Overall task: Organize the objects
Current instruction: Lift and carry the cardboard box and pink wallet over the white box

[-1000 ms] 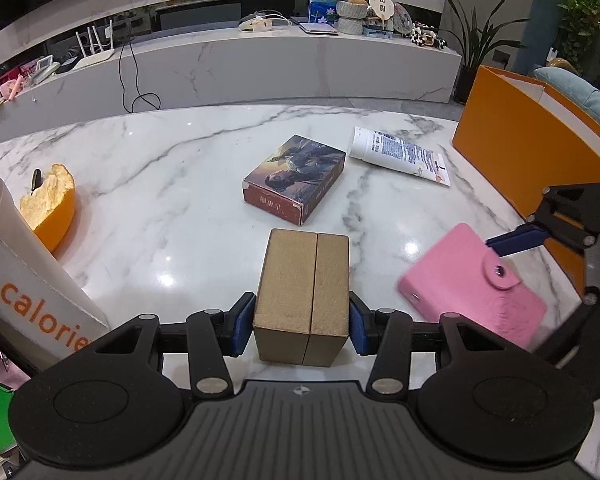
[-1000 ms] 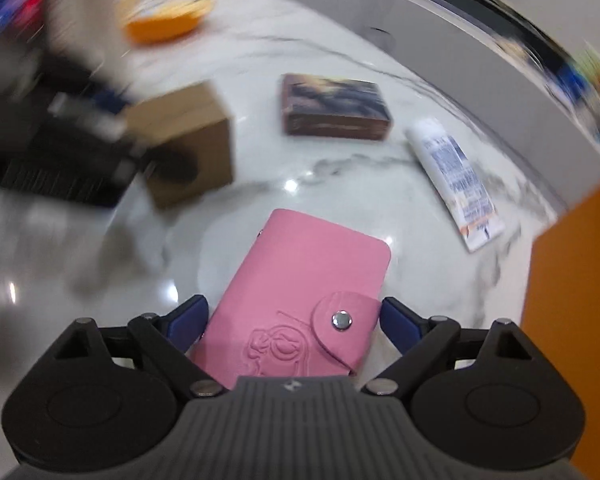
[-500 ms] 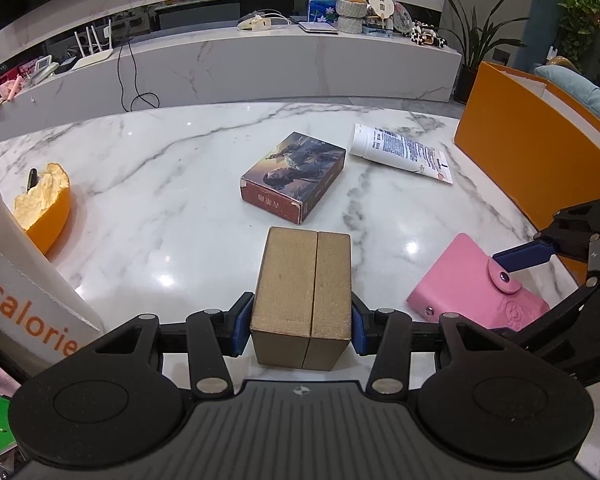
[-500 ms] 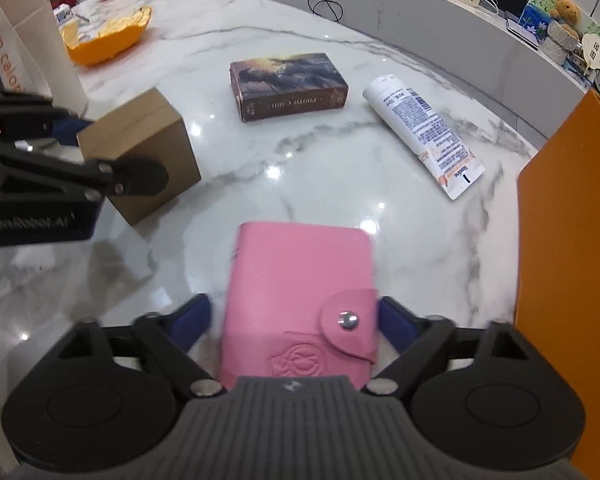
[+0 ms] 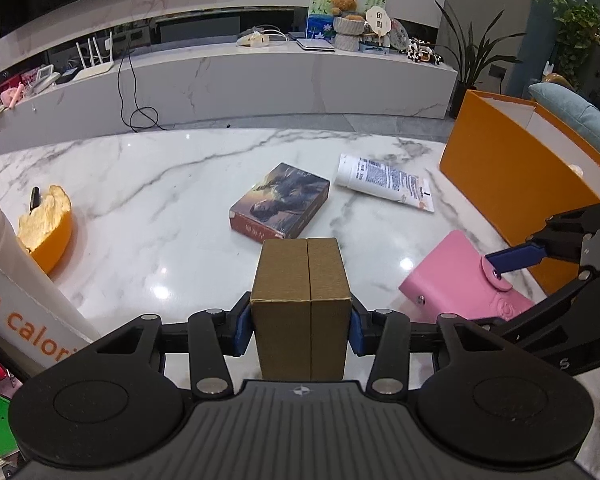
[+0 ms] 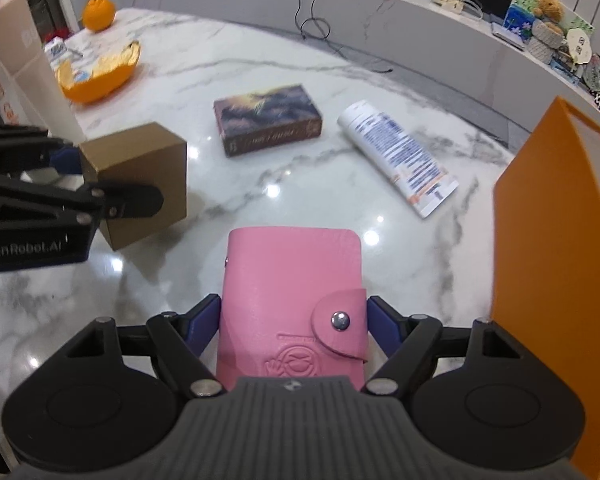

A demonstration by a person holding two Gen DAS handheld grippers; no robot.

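the left gripper [image 5: 300, 326] is clamped on the brown cardboard box [image 5: 300, 300], at 6 o'clock in its view; the right gripper [image 6: 294, 322] pinches the pink wallet [image 6: 292, 300] — above the marble table [image 5: 160, 200]. book [image 6: 266, 118] at 12 o'clock, tube [image 6: 400, 156] and orange bin [image 6: 556, 260] at 2–3 o'clock.

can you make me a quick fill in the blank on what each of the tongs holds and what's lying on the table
The left tongs are shut on the ___ cardboard box.
The right tongs grip a ___ wallet.
Between the book and the orange bin lies a white ___.

Missing words: brown; pink; tube
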